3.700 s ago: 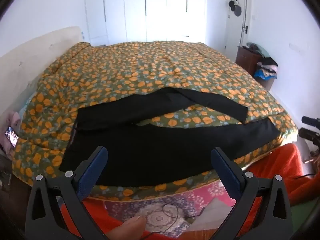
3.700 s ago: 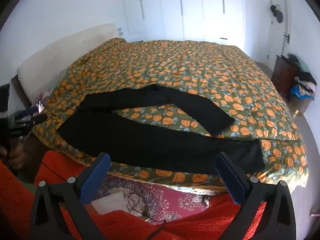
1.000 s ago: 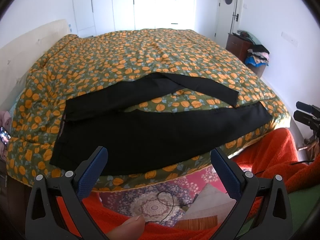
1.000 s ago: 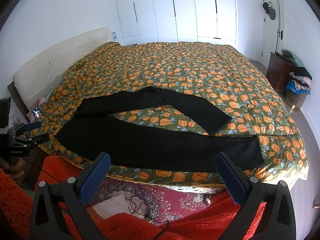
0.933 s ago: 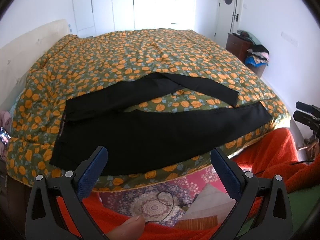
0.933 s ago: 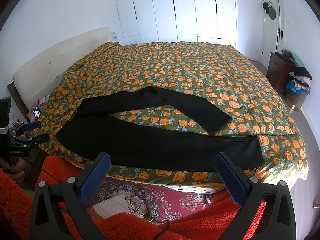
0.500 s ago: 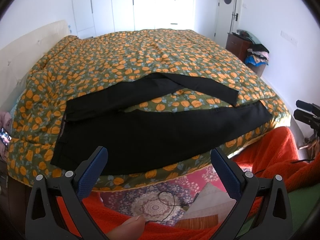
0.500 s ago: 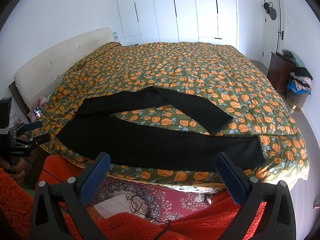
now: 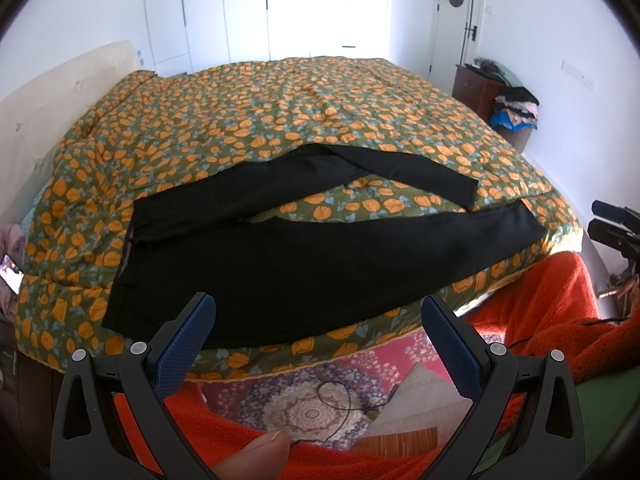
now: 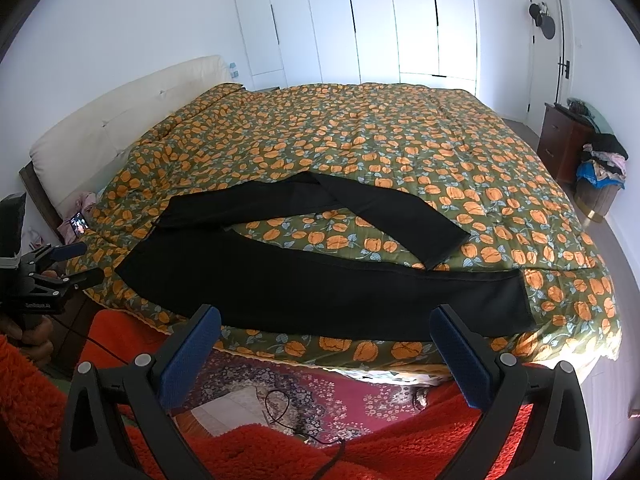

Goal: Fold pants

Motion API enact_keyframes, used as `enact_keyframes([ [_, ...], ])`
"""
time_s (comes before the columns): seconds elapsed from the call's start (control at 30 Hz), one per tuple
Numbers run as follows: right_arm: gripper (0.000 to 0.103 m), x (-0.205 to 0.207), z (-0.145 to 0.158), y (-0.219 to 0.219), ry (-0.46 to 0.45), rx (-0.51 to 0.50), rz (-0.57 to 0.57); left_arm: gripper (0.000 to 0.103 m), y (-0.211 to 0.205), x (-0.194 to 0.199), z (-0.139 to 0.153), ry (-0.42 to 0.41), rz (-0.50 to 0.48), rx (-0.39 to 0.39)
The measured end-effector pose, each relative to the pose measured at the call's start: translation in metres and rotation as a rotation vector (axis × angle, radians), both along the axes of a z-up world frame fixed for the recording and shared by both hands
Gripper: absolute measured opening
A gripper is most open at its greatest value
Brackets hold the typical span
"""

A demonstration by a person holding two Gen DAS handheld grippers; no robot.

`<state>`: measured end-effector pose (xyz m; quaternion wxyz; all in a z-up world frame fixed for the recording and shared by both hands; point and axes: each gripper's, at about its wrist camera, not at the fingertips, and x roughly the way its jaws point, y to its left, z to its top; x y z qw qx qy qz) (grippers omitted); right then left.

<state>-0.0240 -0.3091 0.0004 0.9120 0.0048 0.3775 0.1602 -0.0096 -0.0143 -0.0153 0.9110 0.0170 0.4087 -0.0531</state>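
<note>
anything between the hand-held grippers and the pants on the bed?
Nothing visible. The black pants lie spread along the near edge of the bed, and both the left hand-held gripper and right hand-held gripper hover open in front.

Fisheye edges and folds conceal parts of the bedroom scene

The far leg of the black pants (image 9: pixel 320 184) folds over itself, hiding its underside; a phone (image 10: pixel 78 223) beside the bed shows a screen too small to read; the clothes pile (image 10: pixel 602 160) on a stool is indistinct; a thumb (image 9: pixel 256 456) is cut off by the left view's lower edge.
</note>
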Motion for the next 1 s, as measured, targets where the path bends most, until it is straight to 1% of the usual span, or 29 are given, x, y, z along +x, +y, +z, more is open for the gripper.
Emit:
enact_keyframes([
  [0.47, 0.103, 0.0010, -0.0013, 0.0004, 0.006, 0.003, -0.002, 0.103, 0.0044, -0.0056, -0.0034, 0.001, -0.015, 0.004],
  [0.6, 0.103, 0.0016, -0.0023, -0.0005, 0.012, 0.004, 0.000, 0.103, 0.0009, -0.0003, -0.0034, 0.006, -0.017, 0.008],
  [1.0, 0.103, 0.0033, -0.0029, -0.0024, 0.015, 0.004, 0.003, 0.103, 0.0005, -0.0013, -0.0031, 0.005, -0.017, 0.012],
])
